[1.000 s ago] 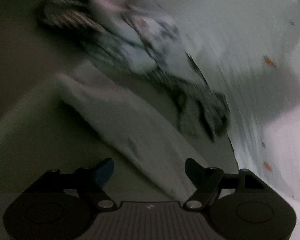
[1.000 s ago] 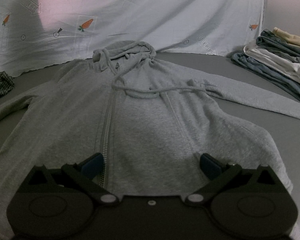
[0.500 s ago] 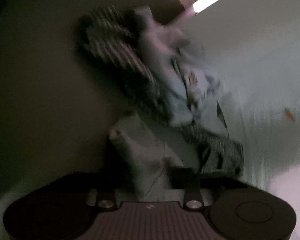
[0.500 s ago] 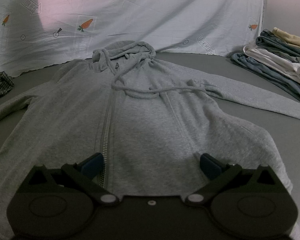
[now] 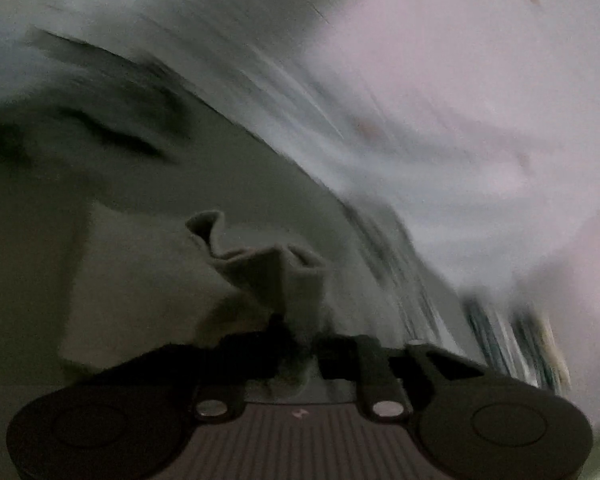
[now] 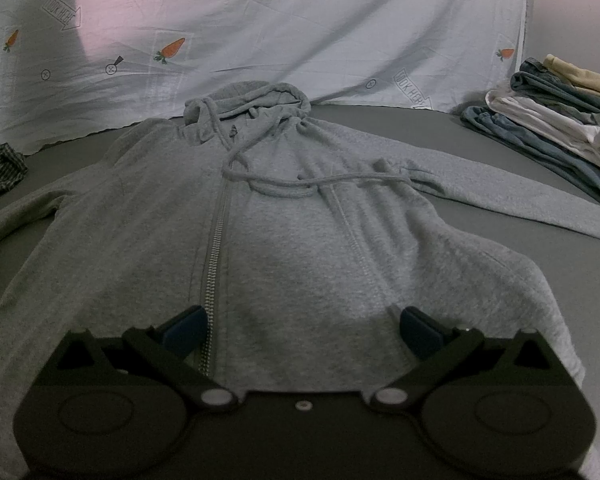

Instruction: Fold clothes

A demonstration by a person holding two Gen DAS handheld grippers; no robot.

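In the blurred left wrist view, the left tool (image 5: 300,344) is clenched on a bunched grey sleeve cuff (image 5: 276,272). In the right wrist view, the right tool (image 6: 300,330) hangs released above the grey hoodie (image 6: 284,220), which lies spread flat on the surface (image 6: 520,216).

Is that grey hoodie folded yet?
Not yet. The grey hoodie lies spread flat, front up, right sleeve stretched sideways, hood at top.
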